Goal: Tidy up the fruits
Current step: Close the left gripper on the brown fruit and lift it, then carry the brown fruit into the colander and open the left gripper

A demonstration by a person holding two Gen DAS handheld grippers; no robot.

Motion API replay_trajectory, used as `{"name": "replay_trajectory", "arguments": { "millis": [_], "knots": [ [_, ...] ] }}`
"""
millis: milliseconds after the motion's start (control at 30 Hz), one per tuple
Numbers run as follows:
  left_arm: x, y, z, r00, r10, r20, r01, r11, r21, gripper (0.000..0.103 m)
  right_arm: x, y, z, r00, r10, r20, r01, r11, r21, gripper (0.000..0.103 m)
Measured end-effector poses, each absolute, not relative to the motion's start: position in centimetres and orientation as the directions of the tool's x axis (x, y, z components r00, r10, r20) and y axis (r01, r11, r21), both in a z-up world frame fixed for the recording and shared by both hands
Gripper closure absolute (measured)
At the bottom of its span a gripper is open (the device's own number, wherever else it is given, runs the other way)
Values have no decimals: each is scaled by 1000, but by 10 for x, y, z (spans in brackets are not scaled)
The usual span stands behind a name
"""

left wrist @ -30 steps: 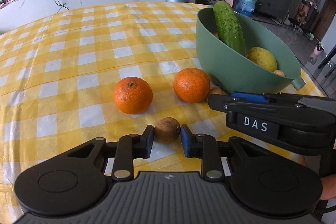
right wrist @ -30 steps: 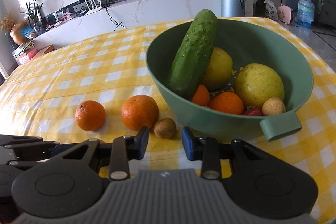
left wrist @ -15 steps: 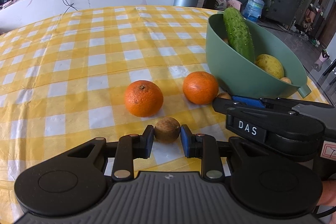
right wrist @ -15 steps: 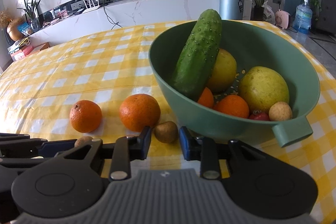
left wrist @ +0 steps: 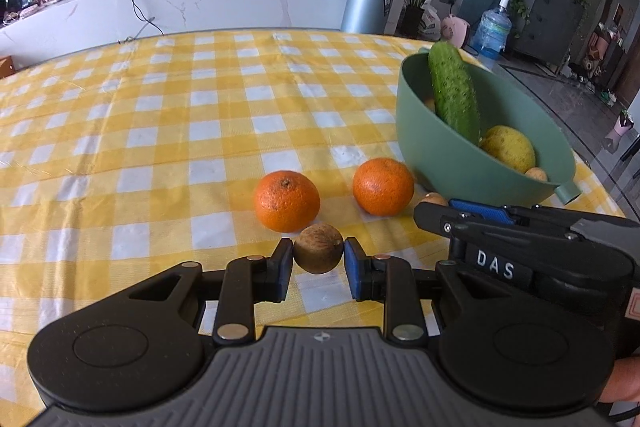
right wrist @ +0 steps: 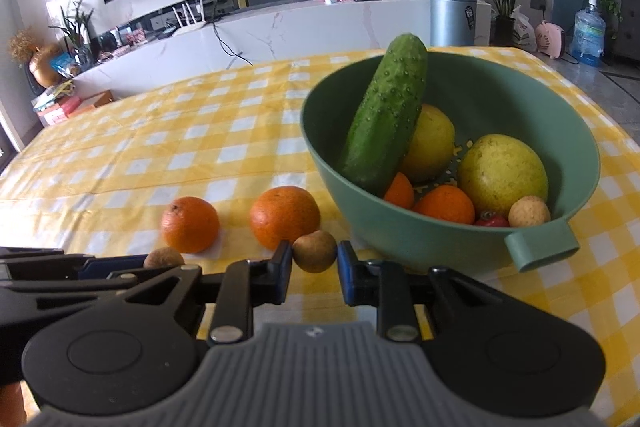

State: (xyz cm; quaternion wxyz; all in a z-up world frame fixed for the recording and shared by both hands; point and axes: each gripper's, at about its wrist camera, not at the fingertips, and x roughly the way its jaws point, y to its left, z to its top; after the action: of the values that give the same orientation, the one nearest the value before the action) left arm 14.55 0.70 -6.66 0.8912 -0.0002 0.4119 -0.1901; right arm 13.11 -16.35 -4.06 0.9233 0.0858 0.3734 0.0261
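Observation:
My left gripper (left wrist: pixel 319 259) is shut on a small brown round fruit (left wrist: pixel 319 248), held just above the checked cloth. My right gripper (right wrist: pixel 314 259) is shut on a second small brown fruit (right wrist: pixel 315 251), next to the green bowl (right wrist: pixel 400 227). Two oranges (left wrist: pixel 287 201) (left wrist: pixel 383 185) lie on the cloth ahead of the left gripper; they also show in the right wrist view (right wrist: pixel 190 224) (right wrist: pixel 285 216). The bowl (left wrist: pixel 448 163) holds a cucumber (right wrist: pixel 386 115), two yellow-green fruits, oranges and small fruits.
The table has a yellow and white checked cloth (left wrist: pixel 160 131). The right gripper's body (left wrist: pixel 520 247) lies low right in the left wrist view, close to the bowl's handle (left wrist: pixel 568 191). A counter, bin and plants stand beyond the table.
Both grippers have closed onto their small brown fruits and risen a little; the left one's fruit now hangs off the cloth. The oranges and bowl have not moved.

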Motion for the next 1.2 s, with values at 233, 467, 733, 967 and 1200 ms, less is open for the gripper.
{"name": "replay_trajectory", "arguments": {
  "millis": [233, 467, 733, 967, 1200],
  "knots": [
    [135, 7, -47, 610, -339, -716, 301, 935, -186, 73, 104, -166, -19, 761, 184, -622, -65, 976, 209, 82],
    [127, -11, -24, 636, -357, -684, 313, 930, -194, 72, 81, -182, 6, 812, 168, -559, -71, 979, 192, 82],
    [125, -46, -5, 643, -401, -653, 361, 910, -204, 73, 67, -220, 28, 844, 130, -520, -21, 977, 210, 82],
    [130, -80, 6, 630, -456, -629, 415, 882, -223, 73, 66, -250, 42, 865, 56, -499, 10, 992, 128, 82],
    [145, -118, 6, 601, -488, -633, 466, 857, -218, 73, 83, -275, 35, 846, -22, -532, 39, 999, 21, 82]
  ]
}}
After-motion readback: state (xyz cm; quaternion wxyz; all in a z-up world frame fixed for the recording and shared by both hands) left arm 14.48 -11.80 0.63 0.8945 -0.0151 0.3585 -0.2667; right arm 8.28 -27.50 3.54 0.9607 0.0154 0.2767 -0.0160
